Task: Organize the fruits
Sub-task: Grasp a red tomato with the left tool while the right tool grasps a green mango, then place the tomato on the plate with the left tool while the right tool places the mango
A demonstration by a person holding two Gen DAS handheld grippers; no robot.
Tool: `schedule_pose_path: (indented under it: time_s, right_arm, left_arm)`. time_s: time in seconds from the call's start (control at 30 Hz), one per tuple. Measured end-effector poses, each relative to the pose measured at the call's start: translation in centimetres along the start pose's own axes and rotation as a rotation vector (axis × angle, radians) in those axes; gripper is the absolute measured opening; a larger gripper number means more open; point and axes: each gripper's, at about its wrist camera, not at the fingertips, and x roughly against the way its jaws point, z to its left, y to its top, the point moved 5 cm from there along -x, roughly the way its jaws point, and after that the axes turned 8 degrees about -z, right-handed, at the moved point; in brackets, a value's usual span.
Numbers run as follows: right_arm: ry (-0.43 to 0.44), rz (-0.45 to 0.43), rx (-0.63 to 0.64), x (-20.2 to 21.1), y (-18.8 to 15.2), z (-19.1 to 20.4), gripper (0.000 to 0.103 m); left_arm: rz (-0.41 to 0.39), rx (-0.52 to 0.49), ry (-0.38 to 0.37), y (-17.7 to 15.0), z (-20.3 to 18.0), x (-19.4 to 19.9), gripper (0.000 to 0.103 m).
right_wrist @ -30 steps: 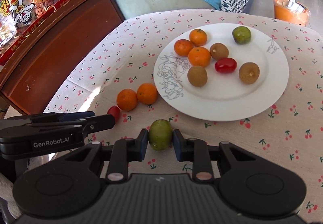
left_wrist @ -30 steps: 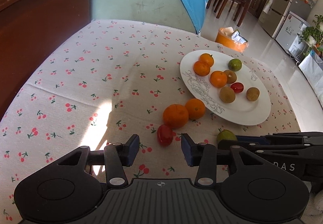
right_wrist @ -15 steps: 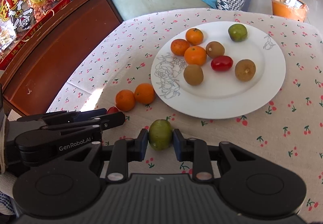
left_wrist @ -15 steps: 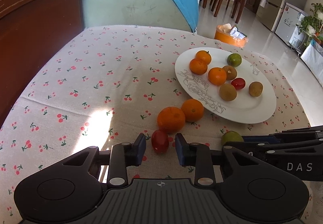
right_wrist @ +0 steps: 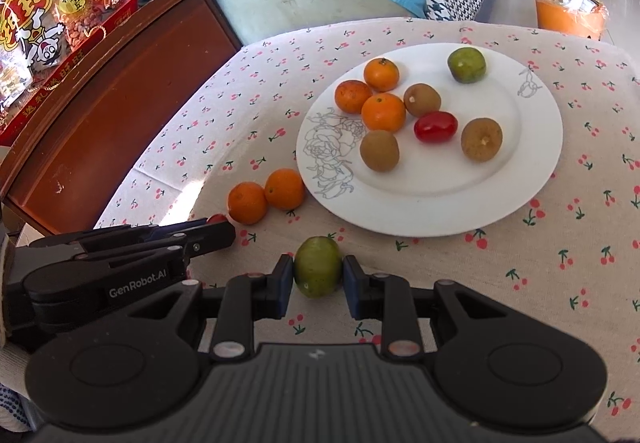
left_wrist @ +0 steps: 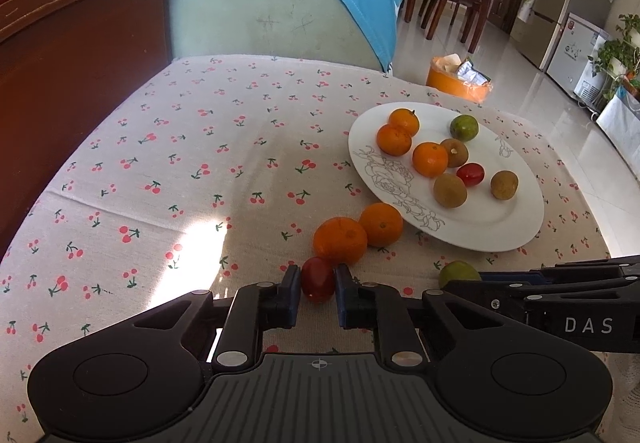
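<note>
A white plate (left_wrist: 516, 221) (right_wrist: 532, 147) on the cherry-print tablecloth holds several fruits: oranges, kiwis, a red tomato and a green fruit. Two oranges (left_wrist: 340, 241) (right_wrist: 247, 202) lie on the cloth just left of the plate. My left gripper (left_wrist: 317, 289) is shut on a small red tomato (left_wrist: 318, 279) next to the nearer orange. My right gripper (right_wrist: 318, 273) is shut on a green fruit (right_wrist: 318, 266) (left_wrist: 458, 272) on the cloth in front of the plate. The left gripper also shows in the right wrist view (right_wrist: 216, 227), where it hides most of the tomato.
A dark wooden cabinet (right_wrist: 120, 91) stands along the table's left side with a red snack bag (right_wrist: 48, 27) on top. A green sofa with blue cloth (left_wrist: 280, 3) is behind the table. An orange bin (left_wrist: 458, 81) stands on the floor to the right.
My left gripper moved forward over the red tomato and closed on it. My right gripper stayed shut on the green fruit, almost still.
</note>
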Motion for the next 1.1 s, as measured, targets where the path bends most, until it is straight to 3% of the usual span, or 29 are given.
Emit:
schedule_pose_path:
  time_s: [0.4,0.73,1.1]
  right_arm:
    - [0.036,-0.110,-0.036,2.4,3.4,-0.3,0.027]
    - [-0.081,-0.267,-0.114,3.8,8.1,-5.4,0.027]
    - [-0.162,-0.252,-0.189,1.9,7.9,-9.1,0.027]
  left_arm:
    - [-0.091,0.004,-0.050,2.9,-1.6,1.3,0.016]
    - [-0.123,-0.002,-0.098,5.5,-4.4,-0.7,0.016]
    - [-0.081,-0.010,-0.095,5.2,-5.6,-4.0,0.016]
